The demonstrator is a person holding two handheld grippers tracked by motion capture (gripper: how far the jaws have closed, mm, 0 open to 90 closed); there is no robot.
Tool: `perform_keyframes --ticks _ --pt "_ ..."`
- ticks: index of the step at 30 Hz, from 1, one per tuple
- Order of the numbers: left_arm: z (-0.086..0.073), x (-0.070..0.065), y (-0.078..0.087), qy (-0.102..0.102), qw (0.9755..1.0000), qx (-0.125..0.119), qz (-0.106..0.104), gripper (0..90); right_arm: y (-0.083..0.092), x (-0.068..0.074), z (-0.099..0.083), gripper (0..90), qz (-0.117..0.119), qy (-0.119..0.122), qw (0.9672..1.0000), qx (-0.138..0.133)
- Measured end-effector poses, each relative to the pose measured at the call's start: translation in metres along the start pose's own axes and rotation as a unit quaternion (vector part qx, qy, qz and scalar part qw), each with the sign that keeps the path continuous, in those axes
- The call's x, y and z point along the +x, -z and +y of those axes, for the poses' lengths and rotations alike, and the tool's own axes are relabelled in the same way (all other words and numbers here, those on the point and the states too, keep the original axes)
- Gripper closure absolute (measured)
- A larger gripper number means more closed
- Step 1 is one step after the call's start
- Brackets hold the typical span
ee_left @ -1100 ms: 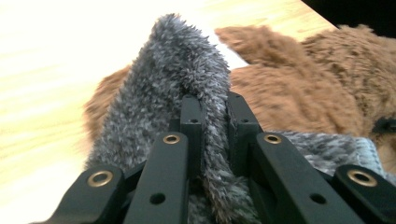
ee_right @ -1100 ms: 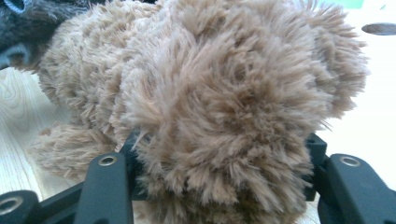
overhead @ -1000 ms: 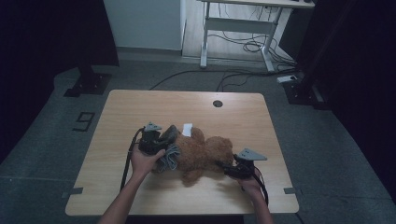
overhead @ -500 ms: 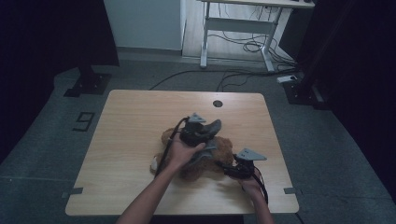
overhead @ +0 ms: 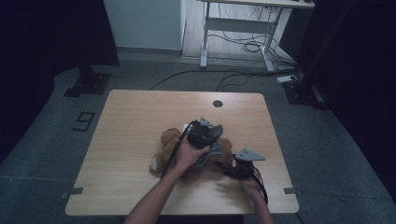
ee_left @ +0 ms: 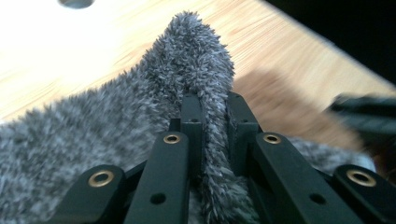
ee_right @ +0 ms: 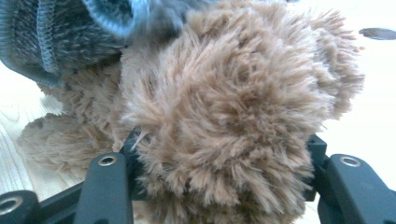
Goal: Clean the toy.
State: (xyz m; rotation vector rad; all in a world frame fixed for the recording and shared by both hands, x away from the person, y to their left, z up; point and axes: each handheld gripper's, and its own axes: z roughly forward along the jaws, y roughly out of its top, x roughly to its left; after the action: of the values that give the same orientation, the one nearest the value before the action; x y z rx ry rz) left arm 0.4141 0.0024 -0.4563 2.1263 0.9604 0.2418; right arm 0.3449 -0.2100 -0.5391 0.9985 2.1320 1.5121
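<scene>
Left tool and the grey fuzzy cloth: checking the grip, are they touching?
Touching. The left gripper view shows the left tool pinching a fold of the grey fuzzy cloth.

brown plush bear (overhead: 169, 142) lying on the wooden table, partly draped with a fuzzy grey garment (ee_left: 116, 121), one fold pinched up, one furry limb (ee_right: 224, 126) clamped

Wooden table (overhead: 140, 121); white desk (overhead: 243, 18) behind.
</scene>
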Motion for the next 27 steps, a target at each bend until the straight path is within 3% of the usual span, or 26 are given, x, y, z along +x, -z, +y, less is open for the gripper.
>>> perform_keyframes --ticks 1,3,8,12,15,18,21,23,25,27 --pt "-0.005 0.005 0.002 0.005 1.0000 0.002 0.002 80.3 0.000 0.000 0.000 41.2 0.001 -0.001 1.0000 -0.001" --pt "-0.015 0.013 0.009 0.019 0.9997 -0.009 -0.012 80.4 0.000 -0.001 0.000 41.0 0.004 -0.003 1.0000 -0.002" --pt "-0.026 0.014 0.028 0.031 0.9983 -0.032 -0.038 80.2 -0.001 -0.001 -0.002 40.4 0.011 -0.006 0.9999 -0.005" --pt "-0.019 0.009 0.035 0.029 0.9974 -0.046 -0.048 80.2 -0.002 -0.001 -0.001 40.6 0.010 -0.007 0.9999 -0.006" --pt "-0.005 -0.007 0.034 0.015 0.9965 -0.051 -0.065 80.2 -0.002 -0.002 -0.001 40.7 0.010 -0.007 0.9999 -0.005" --pt "0.011 -0.030 0.028 -0.008 0.9958 -0.053 -0.075 80.2 -0.002 -0.001 -0.001 40.6 0.010 -0.009 0.9999 -0.006" --pt "0.023 -0.050 0.011 -0.024 0.9961 -0.037 -0.076 80.1 -0.002 -0.001 -0.001 40.7 0.009 -0.010 0.9999 -0.005" --pt "0.029 -0.058 -0.004 -0.031 0.9968 -0.017 -0.072 80.1 -0.001 0.000 -0.001 40.7 0.008 -0.008 0.9999 -0.004" --pt "0.029 -0.059 -0.019 -0.022 0.9969 -0.003 -0.075 79.6 -0.001 0.000 -0.001 40.7 0.007 -0.007 0.9999 -0.004" --pt "0.025 -0.058 -0.029 -0.021 0.9976 0.008 -0.066 79.6 -0.001 0.000 -0.002 40.8 0.007 -0.008 0.9999 -0.004"
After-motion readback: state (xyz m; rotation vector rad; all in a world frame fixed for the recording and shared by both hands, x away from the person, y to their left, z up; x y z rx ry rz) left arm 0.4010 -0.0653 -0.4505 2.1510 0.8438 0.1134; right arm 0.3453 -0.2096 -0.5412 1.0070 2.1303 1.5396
